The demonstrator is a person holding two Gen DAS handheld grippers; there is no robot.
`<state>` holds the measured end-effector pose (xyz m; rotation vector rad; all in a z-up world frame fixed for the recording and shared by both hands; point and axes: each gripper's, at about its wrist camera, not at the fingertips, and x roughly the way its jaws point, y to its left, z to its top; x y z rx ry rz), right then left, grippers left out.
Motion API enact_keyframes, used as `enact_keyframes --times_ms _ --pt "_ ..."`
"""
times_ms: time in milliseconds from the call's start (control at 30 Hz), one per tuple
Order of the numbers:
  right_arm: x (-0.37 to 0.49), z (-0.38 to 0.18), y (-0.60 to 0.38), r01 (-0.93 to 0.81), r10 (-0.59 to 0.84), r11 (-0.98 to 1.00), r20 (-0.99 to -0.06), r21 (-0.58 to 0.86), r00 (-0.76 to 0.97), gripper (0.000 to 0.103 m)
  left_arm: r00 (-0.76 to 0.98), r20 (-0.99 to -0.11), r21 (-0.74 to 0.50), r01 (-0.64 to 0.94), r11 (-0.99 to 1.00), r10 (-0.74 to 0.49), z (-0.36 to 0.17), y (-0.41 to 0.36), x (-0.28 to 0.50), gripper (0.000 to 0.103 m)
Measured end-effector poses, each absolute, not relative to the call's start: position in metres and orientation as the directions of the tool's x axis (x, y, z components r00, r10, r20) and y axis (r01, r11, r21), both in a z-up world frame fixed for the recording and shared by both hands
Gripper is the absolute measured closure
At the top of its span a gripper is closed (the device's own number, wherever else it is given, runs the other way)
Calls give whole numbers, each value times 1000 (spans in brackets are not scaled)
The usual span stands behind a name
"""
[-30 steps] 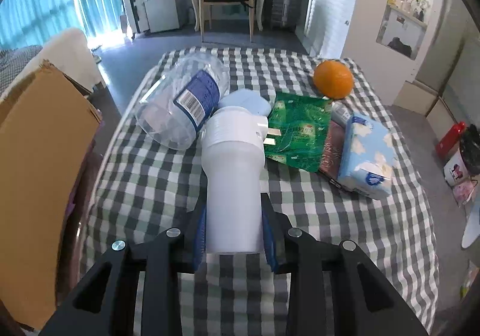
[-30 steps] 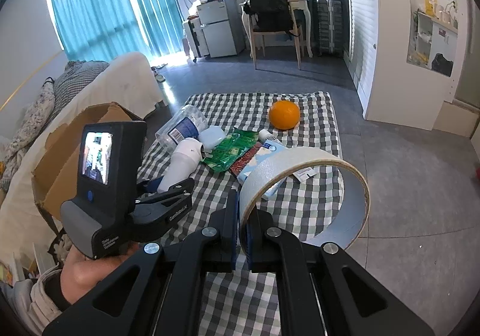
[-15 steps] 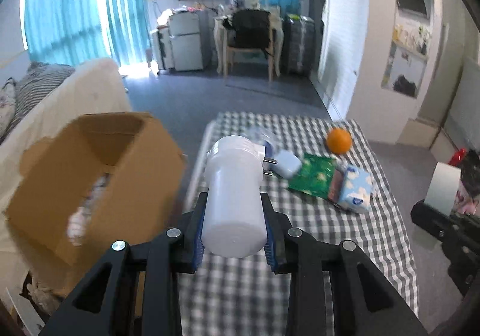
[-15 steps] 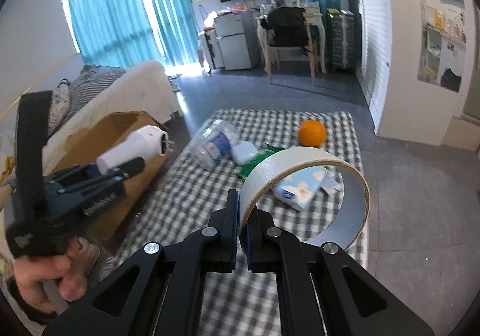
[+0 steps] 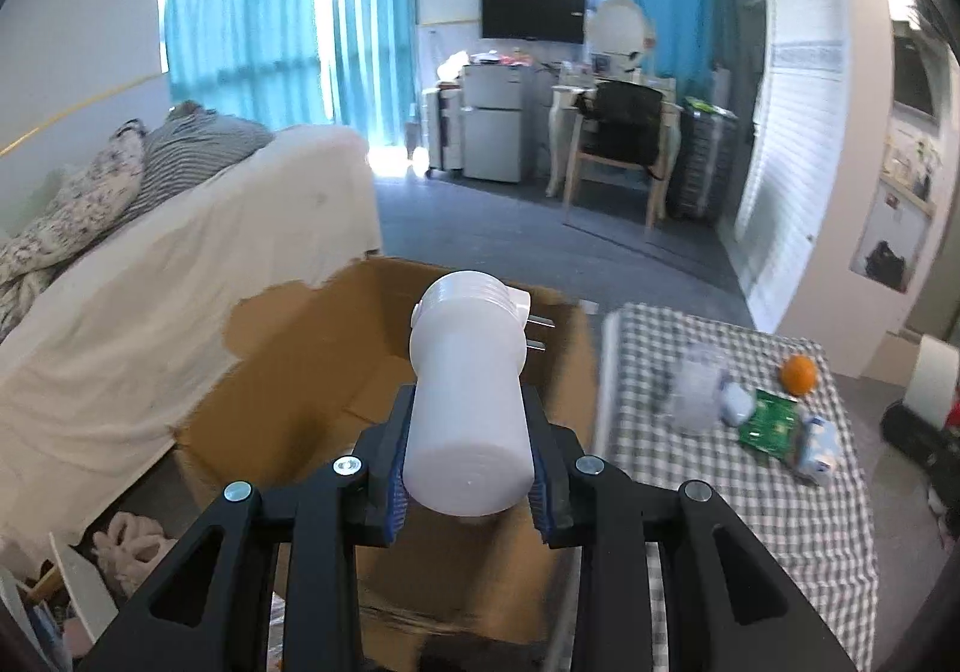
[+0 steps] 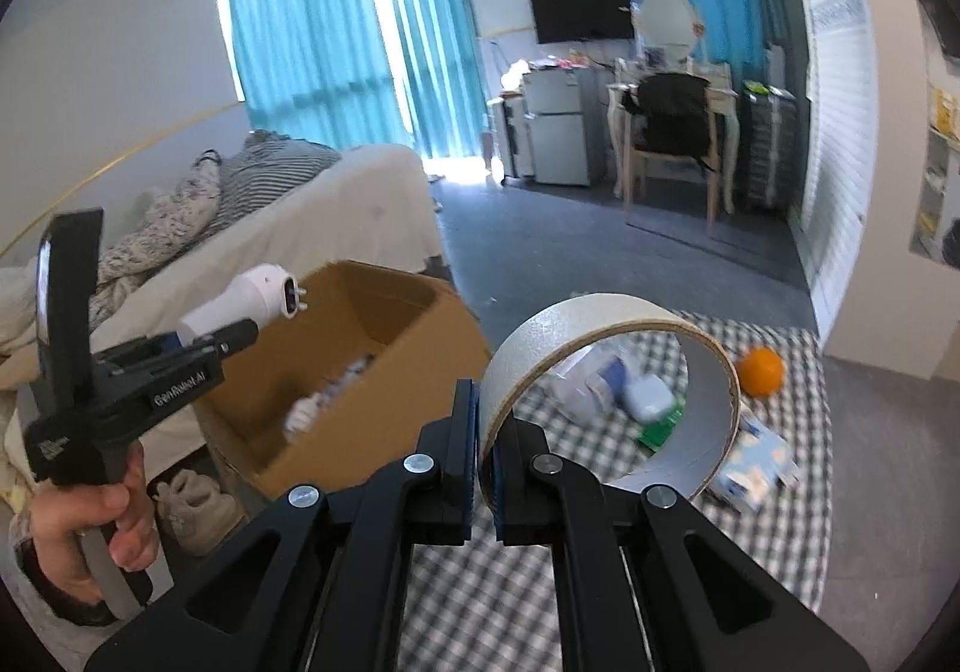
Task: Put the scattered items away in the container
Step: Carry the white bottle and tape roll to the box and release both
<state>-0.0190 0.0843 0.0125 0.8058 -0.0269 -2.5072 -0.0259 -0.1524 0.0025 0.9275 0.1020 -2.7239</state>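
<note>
My left gripper [image 5: 468,456] is shut on a white cylindrical plug-in device [image 5: 468,402] with two metal prongs, held in the air over the open cardboard box [image 5: 312,372]. The device [image 6: 252,294] and the left gripper [image 6: 198,348] also show in the right wrist view above the box [image 6: 384,372]. My right gripper [image 6: 487,432] is shut on the wall of a wide white tape roll [image 6: 618,390], held above the checked table [image 6: 780,540]. On the table lie a clear plastic container [image 5: 693,396], a pale blue case [image 5: 737,405], a green packet [image 5: 771,423], a tissue pack [image 5: 819,447] and an orange [image 5: 798,372].
The box stands on the floor between the table and a white-covered sofa [image 5: 180,264]. Some items lie inside the box [image 6: 324,402]. Shoes [image 6: 192,504] sit on the floor by the box. A chair and desk [image 5: 618,150] stand at the far wall.
My left gripper has carried the white device off the table, leftward, to above the box. My right gripper has turned left with the tape roll, still over the table.
</note>
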Motion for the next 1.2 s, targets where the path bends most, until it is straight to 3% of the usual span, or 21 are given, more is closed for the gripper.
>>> enact_keyframes --times_ms 367,567,700,767,900,1200 --pt "-23 3 18 538 -511 -832 -565 135 -648 99 -679 -688 3 348 -937 -254 -42 -216 -46 71" --pt "-37 -2 -6 560 -523 -818 -580 135 -624 99 -680 -682 26 345 -938 -269 -46 -222 -49 69" --pt "-44 -4 -23 582 -537 -803 -585 132 -608 99 -703 -658 26 338 -941 -270 -38 -225 -42 46" --pt "-48 -5 -35 602 -548 -788 -589 128 -593 99 -713 -644 25 342 -939 -277 -32 -230 -36 43" --pt "-50 -5 -61 648 -578 -752 -593 120 -561 99 -728 -617 12 370 -929 -298 -19 -245 -23 27" --pt "-59 -11 -119 729 -620 -678 -607 96 -497 99 -729 -583 -14 450 -893 -358 2 -283 5 21"
